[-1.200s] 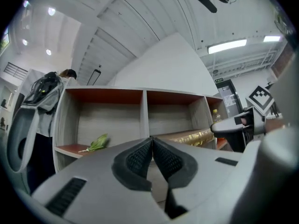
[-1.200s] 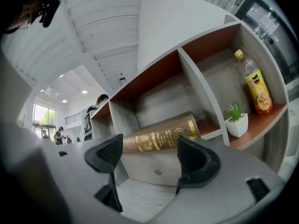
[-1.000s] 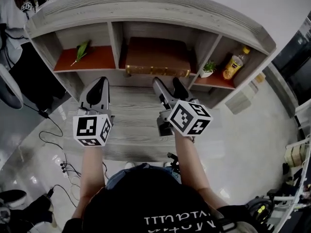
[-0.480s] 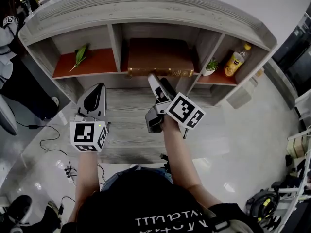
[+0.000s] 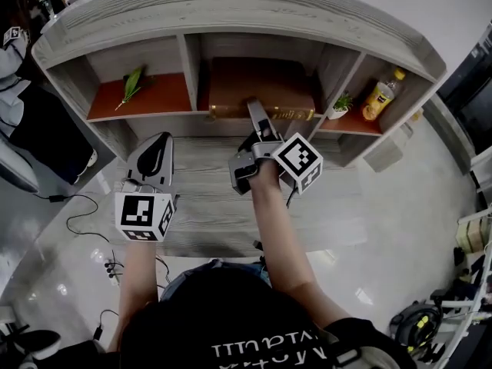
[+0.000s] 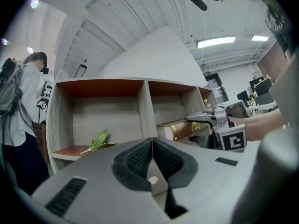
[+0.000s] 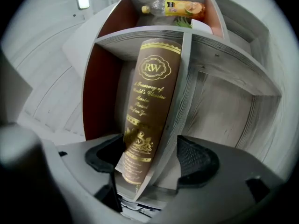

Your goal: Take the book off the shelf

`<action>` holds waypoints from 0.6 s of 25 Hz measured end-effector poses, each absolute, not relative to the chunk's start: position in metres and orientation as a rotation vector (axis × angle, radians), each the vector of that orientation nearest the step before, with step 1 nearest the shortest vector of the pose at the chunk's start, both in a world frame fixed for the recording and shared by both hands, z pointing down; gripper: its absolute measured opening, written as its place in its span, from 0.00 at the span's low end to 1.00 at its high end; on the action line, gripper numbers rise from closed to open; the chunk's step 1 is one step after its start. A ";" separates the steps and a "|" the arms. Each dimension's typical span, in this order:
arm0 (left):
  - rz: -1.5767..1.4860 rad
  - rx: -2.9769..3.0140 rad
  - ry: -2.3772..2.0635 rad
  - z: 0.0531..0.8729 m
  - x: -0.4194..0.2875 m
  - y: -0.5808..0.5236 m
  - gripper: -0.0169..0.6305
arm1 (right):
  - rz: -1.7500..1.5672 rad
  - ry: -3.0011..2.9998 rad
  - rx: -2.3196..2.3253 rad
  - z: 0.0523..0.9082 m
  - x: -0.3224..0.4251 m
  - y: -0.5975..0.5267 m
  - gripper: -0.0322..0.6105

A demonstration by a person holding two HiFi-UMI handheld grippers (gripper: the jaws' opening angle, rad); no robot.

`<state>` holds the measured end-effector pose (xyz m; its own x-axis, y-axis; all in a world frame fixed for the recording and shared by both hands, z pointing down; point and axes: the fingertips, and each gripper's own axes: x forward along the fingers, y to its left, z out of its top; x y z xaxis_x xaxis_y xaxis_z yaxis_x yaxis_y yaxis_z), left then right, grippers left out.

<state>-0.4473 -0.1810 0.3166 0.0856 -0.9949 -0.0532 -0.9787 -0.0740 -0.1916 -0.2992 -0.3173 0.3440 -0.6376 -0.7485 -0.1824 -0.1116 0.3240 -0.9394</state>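
A brown book (image 5: 257, 79) with gold lettering lies flat in the middle compartment of the grey wooden shelf (image 5: 231, 14), its spine facing me. My right gripper (image 5: 254, 108) reaches to that spine. In the right gripper view the book (image 7: 150, 97) and the board under it stand between the two pads (image 7: 196, 160), which are spread apart, so this gripper is open around the spine. My left gripper (image 5: 161, 141) hangs lower left, in front of the shelf's lower board, away from the book. Its pads (image 6: 140, 155) press together with nothing between them.
A green leaf (image 5: 131, 83) lies in the left compartment. The right compartment holds a small potted plant (image 5: 338, 106) and an orange drink bottle (image 5: 380, 94). A person (image 6: 23, 101) stands left of the shelf. Cables (image 5: 84, 221) run over the floor at the left.
My right gripper has moved forward and up from the lower board to the book's spine. The left gripper has stayed almost where it was.
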 end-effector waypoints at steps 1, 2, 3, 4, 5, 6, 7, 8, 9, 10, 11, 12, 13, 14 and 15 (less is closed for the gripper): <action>-0.134 -2.178 2.006 0.316 -0.447 -0.181 0.04 | -1.349 1.947 -0.747 0.343 -0.299 -0.320 0.60; -0.134 -2.179 2.003 0.316 -0.446 -0.182 0.04 | -1.364 1.922 -0.742 0.343 -0.300 -0.323 0.60; -0.135 -2.181 1.999 0.316 -0.445 -0.182 0.04 | -1.378 1.901 -0.743 0.343 -0.301 -0.326 0.60; -0.136 -2.184 1.994 0.316 -0.444 -0.183 0.04 | -1.391 1.882 -0.748 0.342 -0.301 -0.329 0.60; -0.138 -2.187 1.989 0.316 -0.442 -0.183 0.04 | -1.403 1.864 -0.757 0.343 -0.301 -0.331 0.60; -0.139 -2.189 1.984 0.316 -0.441 -0.184 0.04 | -1.415 1.848 -0.770 0.343 -0.301 -0.334 0.60; -0.139 -2.191 1.980 0.315 -0.439 -0.185 0.04 | -1.427 1.834 -0.786 0.343 -0.301 -0.337 0.60; -0.138 -2.193 1.977 0.315 -0.438 -0.185 0.04 | -1.438 1.822 -0.807 0.343 -0.301 -0.341 0.60; -0.136 -2.195 1.975 0.314 -0.437 -0.186 0.04 | -1.447 1.810 -0.830 0.344 -0.301 -0.344 0.60; -0.133 -2.197 1.975 0.314 -0.437 -0.187 0.04 | -1.454 1.798 -0.855 0.344 -0.301 -0.347 0.60; -0.132 -2.199 1.974 0.315 -0.436 -0.187 0.04 | -1.459 1.787 -0.882 0.345 -0.300 -0.350 0.60; -0.130 -2.200 1.974 0.315 -0.435 -0.187 0.04 | -1.462 1.776 -0.910 0.345 -0.299 -0.352 0.60; -0.129 -2.202 1.974 0.316 -0.434 -0.187 0.04 | -1.463 1.766 -0.939 0.346 -0.298 -0.355 0.60; -0.126 -2.204 1.974 0.316 -0.434 -0.188 0.04 | -1.466 1.757 -0.966 0.346 -0.297 -0.358 0.60; -0.122 -2.207 1.974 0.317 -0.433 -0.188 0.04 | -1.470 1.748 -0.987 0.347 -0.296 -0.360 0.60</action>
<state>-0.4330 -0.1878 0.3168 0.1161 -0.9916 -0.0571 -0.9770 -0.1037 -0.1863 -0.2962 -0.3600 0.3468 -0.5121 -0.8589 -0.0067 -0.1406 0.0916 -0.9858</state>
